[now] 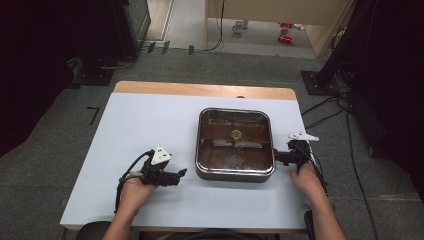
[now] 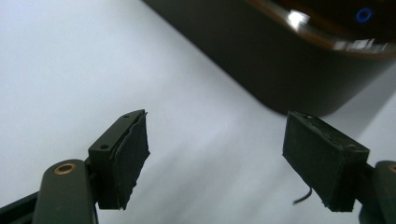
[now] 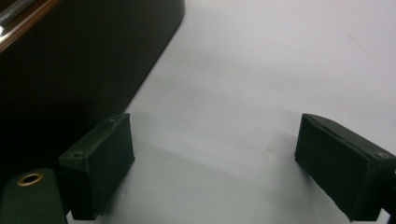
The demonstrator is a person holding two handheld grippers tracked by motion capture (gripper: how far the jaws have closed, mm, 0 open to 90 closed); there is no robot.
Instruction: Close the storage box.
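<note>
Both grippers flank the pan, nothing held yet.
Your left gripper (image 1: 172, 175), jaws spread, sits just off the pan (image 1: 235, 172) at mid-table, right of centre; right gripper (image 1: 281, 158), jaws spread, is by its right wall. Prob. approach step: next, close in w/ both sides. No handles visible; pan contents unclear.

The place looks like a lab or recording workspace: a pale table (image 1: 150, 130) stands on grey carpet (image 1: 65, 120), black equipment stands (image 1: 360, 45) fill both upper corners, and loose cables (image 1: 325, 107) trail at the right.
</note>
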